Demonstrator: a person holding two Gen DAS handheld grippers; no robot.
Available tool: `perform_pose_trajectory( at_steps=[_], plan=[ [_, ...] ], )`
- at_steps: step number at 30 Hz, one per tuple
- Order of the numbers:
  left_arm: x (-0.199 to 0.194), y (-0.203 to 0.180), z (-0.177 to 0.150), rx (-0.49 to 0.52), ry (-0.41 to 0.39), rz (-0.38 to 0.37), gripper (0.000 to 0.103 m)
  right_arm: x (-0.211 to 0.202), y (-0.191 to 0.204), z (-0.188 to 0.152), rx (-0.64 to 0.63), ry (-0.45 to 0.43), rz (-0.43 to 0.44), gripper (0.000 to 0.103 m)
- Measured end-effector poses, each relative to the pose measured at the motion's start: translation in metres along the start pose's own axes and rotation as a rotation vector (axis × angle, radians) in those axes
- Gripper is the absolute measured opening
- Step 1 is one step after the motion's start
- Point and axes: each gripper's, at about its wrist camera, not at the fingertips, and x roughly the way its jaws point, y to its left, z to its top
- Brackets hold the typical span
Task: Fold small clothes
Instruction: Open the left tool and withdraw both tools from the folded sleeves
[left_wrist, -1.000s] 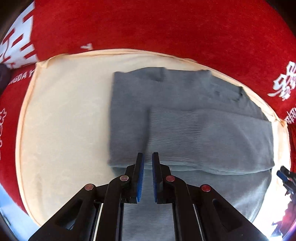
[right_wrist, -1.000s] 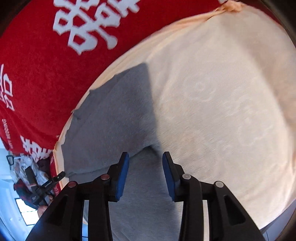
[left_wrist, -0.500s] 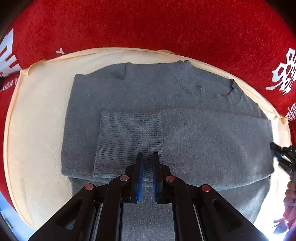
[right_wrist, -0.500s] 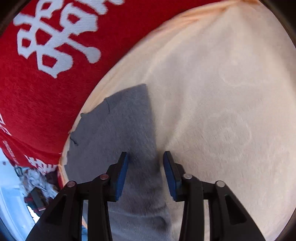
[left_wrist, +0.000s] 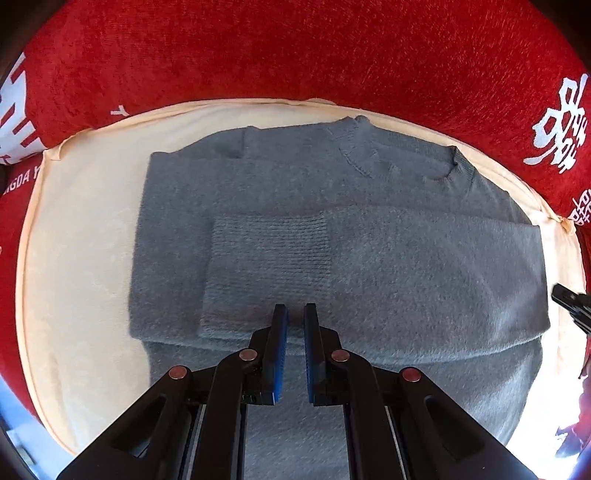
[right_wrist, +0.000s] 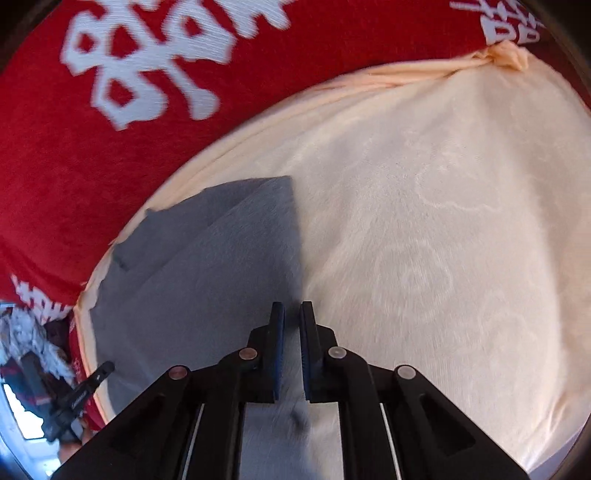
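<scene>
Now left gripper (left_wrist: 294, 314) nearly closed over sweater (left_wrist: 369, 258) hem; right gripper (right_wrist: 291, 314) pinches sweater edge.

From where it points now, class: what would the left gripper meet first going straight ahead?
Probably the grey knitted sweater's ribbed cuff, folded across it just ahead of the left gripper; depth is unclear.

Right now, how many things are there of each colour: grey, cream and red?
Grey: 1, the sweater
Cream: 1, the cloth under it
Red: 1, the blanket with white writing
Total: 3
</scene>
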Motion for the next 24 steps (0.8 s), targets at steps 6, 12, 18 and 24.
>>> perform_pose_trajectory(
  at_steps=[6,12,18,24],
  plan=[
    [-0.006,0.009,-0.010,-0.005,0.004,0.002,0.009,0.006,0.018,-0.026,-0.050,0.065,-0.019,0.009],
    [-0.008,0.011,-0.023,0.010,0.015,-0.007,0.009,0.010,0.005,-0.042,-0.019,0.076,-0.079,0.004],
    [-0.012,0.004,-0.032,0.043,0.026,-0.021,0.044,-0.009,0.001,-0.058,-0.047,0.101,-0.108,0.011],
    [-0.028,-0.003,-0.038,0.046,-0.012,-0.012,0.095,-0.011,0.028,-0.081,-0.097,0.129,-0.101,0.012]
  ],
)
